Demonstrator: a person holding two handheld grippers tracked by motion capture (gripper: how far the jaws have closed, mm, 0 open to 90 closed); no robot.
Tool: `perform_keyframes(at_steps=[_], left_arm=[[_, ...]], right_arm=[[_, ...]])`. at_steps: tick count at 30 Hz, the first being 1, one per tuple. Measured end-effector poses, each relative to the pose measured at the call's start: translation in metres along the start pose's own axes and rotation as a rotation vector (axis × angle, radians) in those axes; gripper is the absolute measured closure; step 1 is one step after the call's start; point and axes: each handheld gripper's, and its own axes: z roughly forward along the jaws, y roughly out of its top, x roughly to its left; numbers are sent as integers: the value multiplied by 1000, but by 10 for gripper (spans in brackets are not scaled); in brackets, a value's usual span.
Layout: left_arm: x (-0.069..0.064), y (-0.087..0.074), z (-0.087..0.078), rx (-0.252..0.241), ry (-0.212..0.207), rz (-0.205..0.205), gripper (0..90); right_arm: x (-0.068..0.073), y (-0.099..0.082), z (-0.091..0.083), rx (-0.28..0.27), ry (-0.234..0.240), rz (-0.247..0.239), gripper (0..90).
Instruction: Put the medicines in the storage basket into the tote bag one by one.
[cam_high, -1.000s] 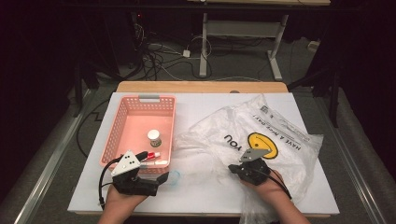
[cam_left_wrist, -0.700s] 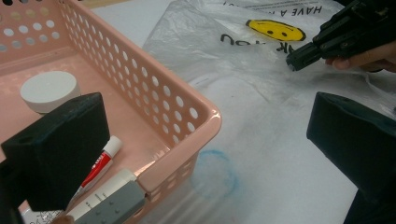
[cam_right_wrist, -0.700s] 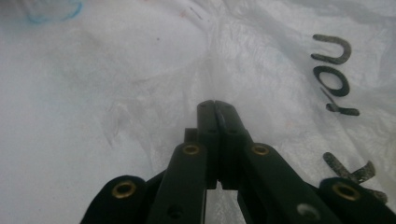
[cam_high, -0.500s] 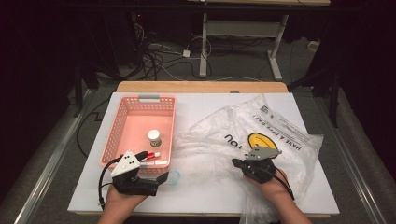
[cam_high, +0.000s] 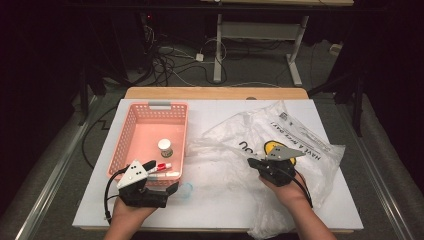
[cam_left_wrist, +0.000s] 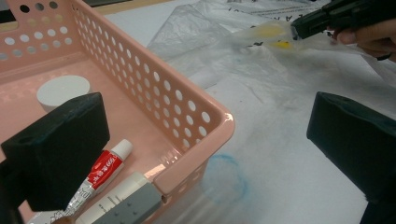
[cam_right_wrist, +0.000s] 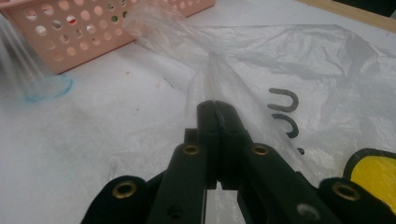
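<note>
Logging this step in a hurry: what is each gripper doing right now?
Left gripper: open, holding nothing, jaws astride the pink basket corner.
Right gripper: closed, pinching a fold of the plastic bag.

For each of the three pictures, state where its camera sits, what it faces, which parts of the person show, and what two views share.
High view: above the table's near edge, facing forward and down; both forearms, left hand-held gripper, right hand-held gripper.
Left gripper view: behind open jaws, facing the pink basket; a hand far off.
Right gripper view: behind jaws shut on the plastic bag.
Shared: basket and bag in all.
</note>
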Motion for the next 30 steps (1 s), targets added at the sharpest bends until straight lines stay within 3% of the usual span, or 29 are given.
perform_keyframes(at_steps=[7,17,30], left_arm=[[3,-1,-3,-5,6,-5,0],[13,0,-13,-34,39,-38,0],[33,-4,-24,-44,88,-88,0]], right_arm=[[-4,2,-1,-77,6,9,900],[-6,4,-15,-124,-32,-31,900],[-12,12,-30,-199,-55,-10,900]])
